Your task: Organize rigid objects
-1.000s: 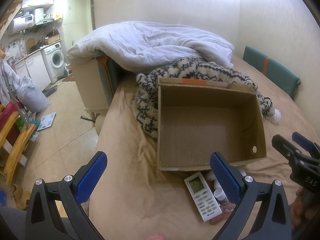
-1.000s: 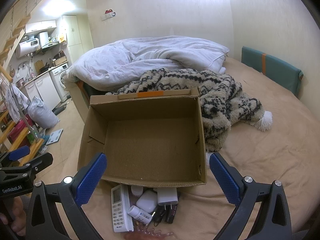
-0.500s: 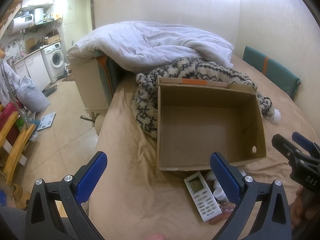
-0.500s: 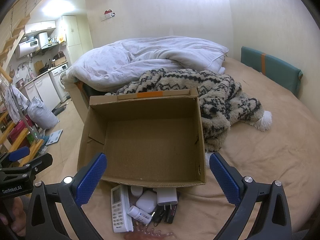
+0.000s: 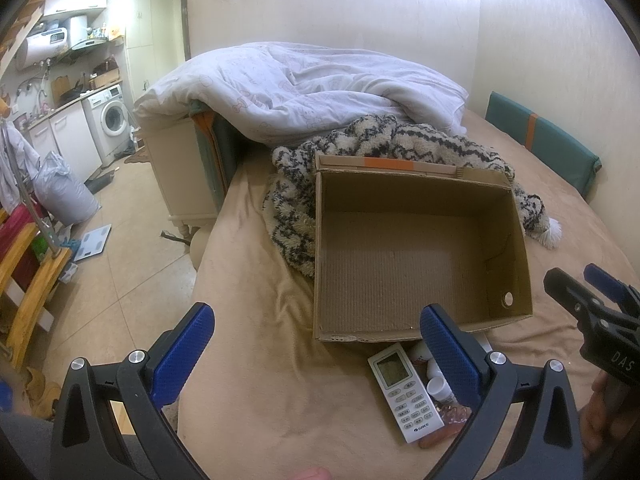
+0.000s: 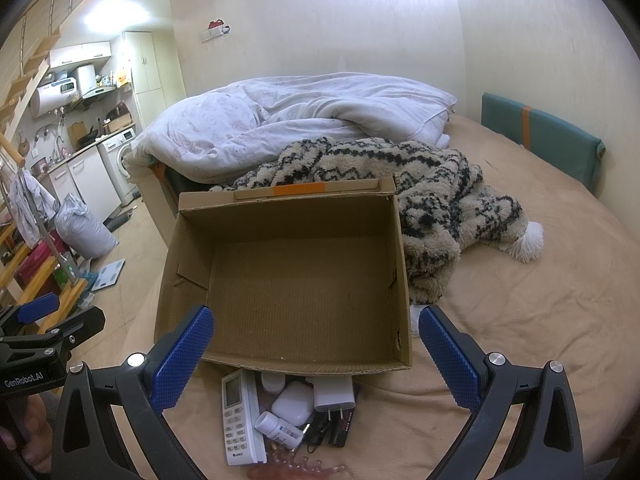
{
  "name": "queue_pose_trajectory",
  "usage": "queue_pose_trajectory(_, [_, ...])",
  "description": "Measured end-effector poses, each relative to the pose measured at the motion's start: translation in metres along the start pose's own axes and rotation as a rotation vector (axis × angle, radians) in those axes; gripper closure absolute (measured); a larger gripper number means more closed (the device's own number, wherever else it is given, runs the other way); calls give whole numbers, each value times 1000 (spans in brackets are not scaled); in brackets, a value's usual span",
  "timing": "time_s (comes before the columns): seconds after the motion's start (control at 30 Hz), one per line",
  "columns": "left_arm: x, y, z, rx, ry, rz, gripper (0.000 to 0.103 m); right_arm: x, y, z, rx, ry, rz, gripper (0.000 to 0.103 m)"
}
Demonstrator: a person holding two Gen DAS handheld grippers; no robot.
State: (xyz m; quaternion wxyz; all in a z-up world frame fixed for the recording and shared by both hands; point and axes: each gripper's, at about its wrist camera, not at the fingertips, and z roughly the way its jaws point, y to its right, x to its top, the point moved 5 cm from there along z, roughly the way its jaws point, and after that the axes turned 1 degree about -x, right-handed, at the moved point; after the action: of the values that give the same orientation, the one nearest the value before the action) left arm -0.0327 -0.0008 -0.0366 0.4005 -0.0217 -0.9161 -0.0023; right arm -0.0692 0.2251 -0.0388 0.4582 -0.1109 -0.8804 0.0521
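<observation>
Fingers on both sides spread wide and carrying nothing: the left gripper (image 5: 316, 344) hangs over the near left edge of the bed (image 5: 248, 320), the right gripper (image 6: 316, 344) just near of the cardboard box (image 6: 288, 280). And what a cluster waiting there! Right against the box's near wall sits a small heap: the white remote (image 6: 239, 420), a pill bottle (image 6: 278, 429) lying on its side, a white earbud case (image 6: 294, 402), a white charger plug (image 6: 334, 397) and some dark bits I cannot make out. By my judgement, all are light and stiff. The remote looks easiest, taken across its narrow width. The bottle is round and smooth, likely to roll or slip, so pinch its middle. The glossy case could squirt out, so squeeze its flat faces. Crowding is the snag: the pieces touch, so closing on 1 may nudge its neighbour. A pinkish comb-like thing (image 6: 296, 468) lies at the near edge. The box stands open and bare inside, with a fuzzy patterned blanket (image 6: 432, 208) pressed against its far and right sides, and a white duvet (image 6: 288, 120) beyond.
</observation>
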Motion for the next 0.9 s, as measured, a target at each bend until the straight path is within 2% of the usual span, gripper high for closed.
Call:
queue_pose_trajectory(0.63, [0,0,1,-3,-3,5,1,-3,4,3,-3,1,6,0])
queue_pose_trajectory(0.83, [-4,1,7,-10,-27,7,1,-1,8,4,-11,-1,14,0])
queue_pose_trajectory(0.9, [-5,-1,13,-39,-67,-8,1,-4,9,5,-24,-5,26,0])
